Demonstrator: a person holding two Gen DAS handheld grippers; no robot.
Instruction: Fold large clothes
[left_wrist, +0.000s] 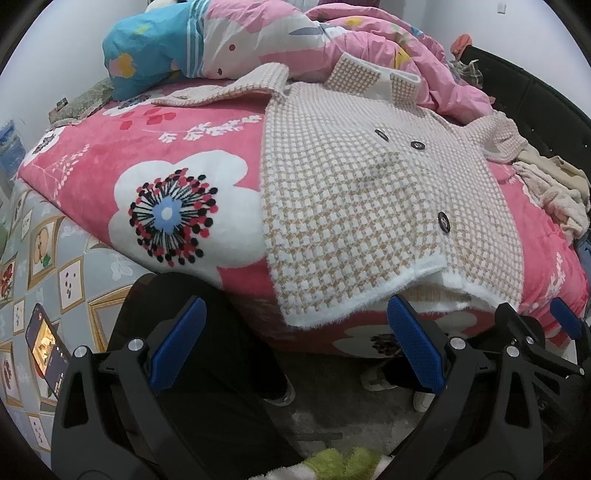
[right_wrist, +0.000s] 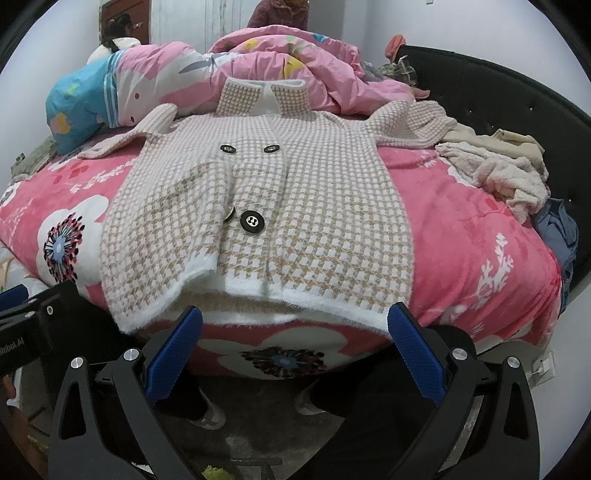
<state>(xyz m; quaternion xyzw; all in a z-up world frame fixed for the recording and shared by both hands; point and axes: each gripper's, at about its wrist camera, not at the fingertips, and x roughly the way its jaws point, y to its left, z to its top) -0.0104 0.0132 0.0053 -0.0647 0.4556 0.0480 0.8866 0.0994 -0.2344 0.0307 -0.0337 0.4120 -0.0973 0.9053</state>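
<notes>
Both hand-held grippers (left_wrist: 295, 347) (right_wrist: 293, 350) agape nr cardigan (right_wrist: 258, 221) hem

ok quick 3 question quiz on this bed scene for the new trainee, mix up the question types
1. True or false: the checked coat lies spread flat on the pink floral blanket.
2. Multiple choice: the left gripper is A) shut on the hem, B) open and empty, C) out of view.
3. Fill in: in the right wrist view, the pile of beige clothes lies to the coat's ____ side.

Key: 1 true; 2 B; 3 right. The right gripper also has its jaws open, just short of the hem.
</notes>
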